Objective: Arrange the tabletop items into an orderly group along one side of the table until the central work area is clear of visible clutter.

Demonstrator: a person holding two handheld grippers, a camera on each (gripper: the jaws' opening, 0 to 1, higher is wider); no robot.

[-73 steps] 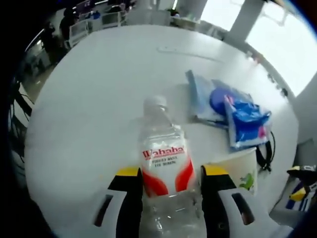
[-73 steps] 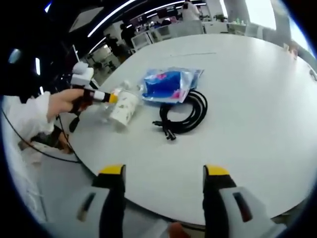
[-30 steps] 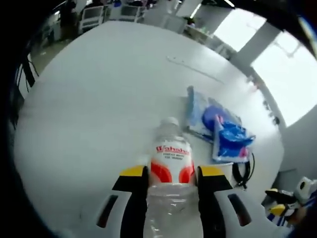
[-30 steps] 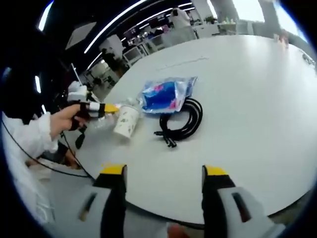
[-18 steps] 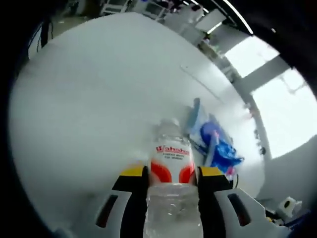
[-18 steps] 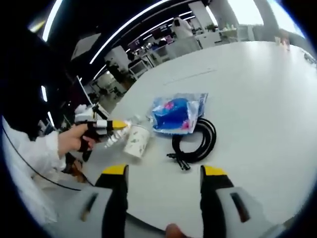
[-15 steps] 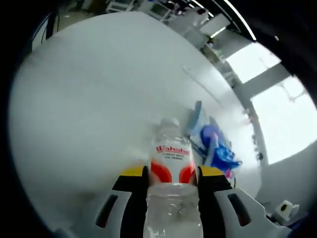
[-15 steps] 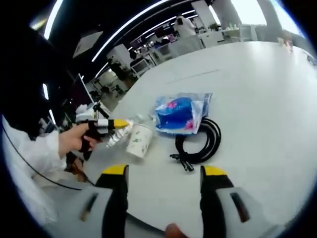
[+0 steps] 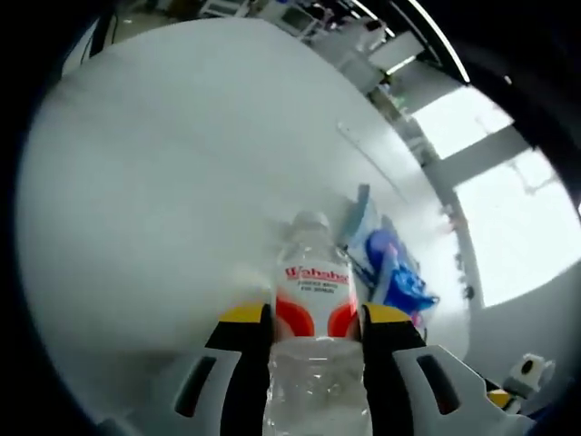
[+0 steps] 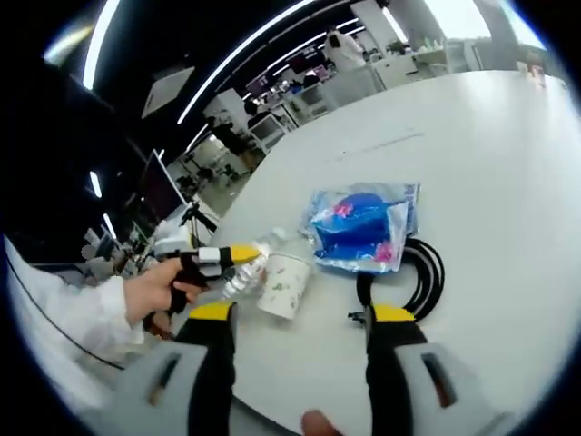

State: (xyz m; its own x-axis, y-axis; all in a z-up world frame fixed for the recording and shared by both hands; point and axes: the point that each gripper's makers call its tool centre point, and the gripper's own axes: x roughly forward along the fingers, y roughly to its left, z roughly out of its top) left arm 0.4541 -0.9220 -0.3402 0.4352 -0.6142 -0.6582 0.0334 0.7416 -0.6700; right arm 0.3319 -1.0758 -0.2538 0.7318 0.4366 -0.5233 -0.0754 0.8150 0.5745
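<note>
Left fingers: the yellow-tipped fingers (image 9: 247, 318) of the left gripper (image 9: 313, 320) are clamped on the sides of a clear water bottle (image 9: 313, 309), just below its red-and-white label.
Bottle: it points away from the camera, cap far end, above the white tabletop (image 9: 163, 163); whether its base touches the surface cannot be told.
Right fingers: the right gripper (image 10: 300, 318) is spread wide with nothing between its fingers (image 10: 211, 313), hovering at the near edge of the tabletop.
Neighbouring items: in the right gripper view a paper cup (image 10: 283, 283) stands just beside the held bottle; a blue plastic packet (image 10: 360, 227) lies beyond it, touching a coiled black cable (image 10: 419, 272).
Step in hand: carrying the bottle, judged as a repositioning toward the group at the table's edge.
Next move: set the bottle upright near the cup without tipping the cup, then release; the free gripper could gather the cable.
</note>
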